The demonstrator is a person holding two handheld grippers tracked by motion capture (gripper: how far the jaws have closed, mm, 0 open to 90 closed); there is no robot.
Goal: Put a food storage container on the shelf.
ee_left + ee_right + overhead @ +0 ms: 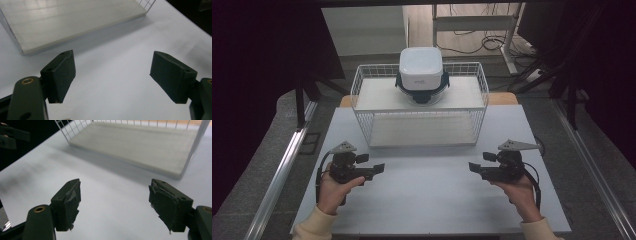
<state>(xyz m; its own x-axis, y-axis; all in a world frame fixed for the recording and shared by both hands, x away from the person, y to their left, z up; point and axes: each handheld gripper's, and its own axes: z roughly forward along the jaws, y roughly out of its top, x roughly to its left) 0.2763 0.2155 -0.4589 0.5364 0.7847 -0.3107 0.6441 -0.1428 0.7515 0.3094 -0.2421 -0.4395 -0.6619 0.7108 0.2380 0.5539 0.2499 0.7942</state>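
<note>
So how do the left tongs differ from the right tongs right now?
The left tongs have smooth, intact pads; the right tongs have torn, frayed pads. From above, each points inward toward the other. Both are open, empty, low over the white table.

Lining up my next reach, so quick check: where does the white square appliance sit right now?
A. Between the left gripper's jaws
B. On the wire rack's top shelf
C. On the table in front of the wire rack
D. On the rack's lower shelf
B: in the high view the white appliance rests on the top shelf of the wire rack, at its far edge.
</note>
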